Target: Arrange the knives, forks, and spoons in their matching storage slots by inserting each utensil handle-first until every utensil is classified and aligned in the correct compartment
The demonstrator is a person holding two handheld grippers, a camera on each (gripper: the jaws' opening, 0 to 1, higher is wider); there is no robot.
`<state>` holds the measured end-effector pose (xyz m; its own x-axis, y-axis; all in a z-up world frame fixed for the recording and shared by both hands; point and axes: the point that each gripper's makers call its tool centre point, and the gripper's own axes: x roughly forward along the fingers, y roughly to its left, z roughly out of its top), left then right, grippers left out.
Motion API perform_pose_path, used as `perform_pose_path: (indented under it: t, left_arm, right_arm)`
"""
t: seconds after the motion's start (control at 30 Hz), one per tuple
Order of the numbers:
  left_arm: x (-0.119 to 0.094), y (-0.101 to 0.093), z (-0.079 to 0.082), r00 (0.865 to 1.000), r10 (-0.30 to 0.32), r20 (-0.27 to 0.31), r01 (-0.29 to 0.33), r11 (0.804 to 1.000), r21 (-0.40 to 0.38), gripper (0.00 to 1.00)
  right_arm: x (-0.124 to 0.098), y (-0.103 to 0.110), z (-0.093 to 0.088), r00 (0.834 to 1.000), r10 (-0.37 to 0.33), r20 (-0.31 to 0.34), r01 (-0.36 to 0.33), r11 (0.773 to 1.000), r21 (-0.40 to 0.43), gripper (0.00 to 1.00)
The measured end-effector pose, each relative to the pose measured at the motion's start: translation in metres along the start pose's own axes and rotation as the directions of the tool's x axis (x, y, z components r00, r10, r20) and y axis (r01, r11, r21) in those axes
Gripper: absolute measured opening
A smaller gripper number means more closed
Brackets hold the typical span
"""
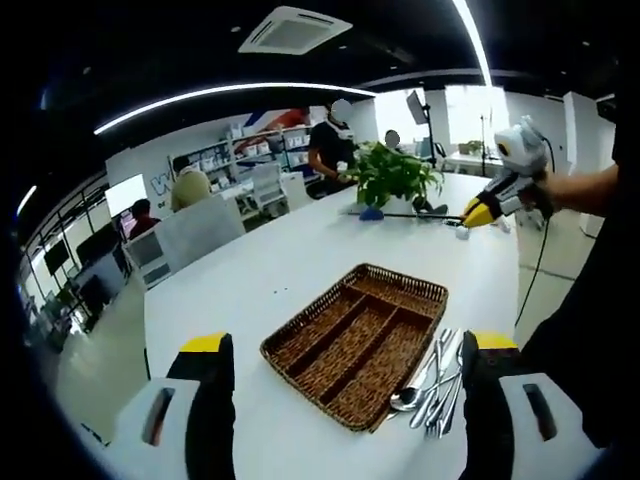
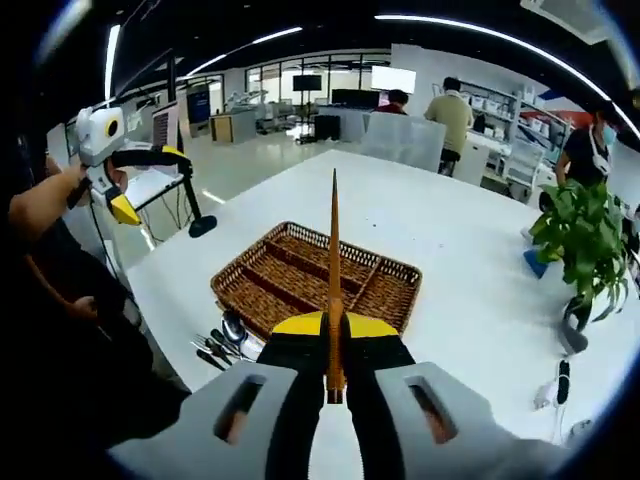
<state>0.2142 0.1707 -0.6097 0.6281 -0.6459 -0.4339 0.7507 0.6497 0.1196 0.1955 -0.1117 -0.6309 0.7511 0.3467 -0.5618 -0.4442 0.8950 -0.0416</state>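
The divided tray [image 1: 358, 340] is woven wicker, brown and rough-textured, its rim a thicker braided band, and the same coarse weave shows in the right gripper view [image 2: 310, 275]. Beside it the pile of utensils [image 1: 432, 382] is polished metal, catching bright glints from the ceiling lights. The table [image 1: 260, 270] has a smooth white top with a soft sheen. The right gripper [image 2: 334, 345] is pressed closed on a thin stick-like piece [image 2: 334, 270], matt orange-brown; whether that is wood I cannot tell. Both grippers look like hard plastic: matt black jaws, yellow tips, pale grey bodies, as on the left gripper [image 1: 345, 385].
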Motion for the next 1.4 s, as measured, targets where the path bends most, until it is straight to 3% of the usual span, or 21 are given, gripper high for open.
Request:
perform_pose_path:
  t: [0.1, 0.17, 0.43, 0.6, 0.77, 0.9, 1.2, 1.4]
  left_arm:
    - [-0.002, 0.001, -0.002, 1.0, 0.005, 0.001, -0.005, 1.0, -0.007, 0.96]
    - [-0.002, 0.002, -0.002, 1.0, 0.006, 0.01, -0.006, 1.0, -0.012, 0.96]
    - [0.004, 0.009, -0.003, 1.0, 0.009, 0.016, -0.009, 1.0, -0.006, 0.99]
    - [0.004, 0.019, -0.006, 1.0, 0.004, 0.029, -0.003, 0.999, -0.038, 1.0]
    - [0.005, 0.027, -0.004, 0.999, -0.004, 0.041, 0.007, 0.998, -0.064, 1.0]
    - [0.0, 0.035, 0.001, 0.997, 0.036, 0.069, -0.033, 0.998, -0.044, 1.0]
    - [-0.016, 0.046, -0.013, 0.992, 0.11, 0.069, -0.105, 0.992, -0.075, 1.0]
    - [-0.025, 0.044, -0.016, 0.988, 0.14, 0.068, -0.133, 0.987, -0.091, 1.0]
  right_arm:
    - [-0.001, -0.009, 0.001, 0.999, -0.046, 0.008, 0.046, 0.999, 0.021, 0.04]
    - [-0.005, -0.023, 0.002, 0.992, -0.121, 0.018, 0.12, 0.992, 0.038, 0.04]
    - [-0.003, -0.033, 0.0, 0.981, -0.193, -0.007, 0.192, 0.969, 0.158, 0.04]
    - [0.004, -0.031, 0.008, 0.971, -0.24, 0.006, 0.234, 0.952, 0.198, 0.04]
    - [0.007, -0.032, 0.014, 0.968, -0.249, 0.0, 0.243, 0.945, 0.219, 0.04]
    - [0.016, -0.038, 0.018, 0.97, -0.245, -0.003, 0.24, 0.946, 0.218, 0.04]
    - [0.037, -0.047, 0.038, 0.974, -0.227, 0.012, 0.219, 0.952, 0.213, 0.04]
    - [0.049, -0.052, 0.04, 0.976, -0.218, 0.004, 0.212, 0.955, 0.207, 0.04]
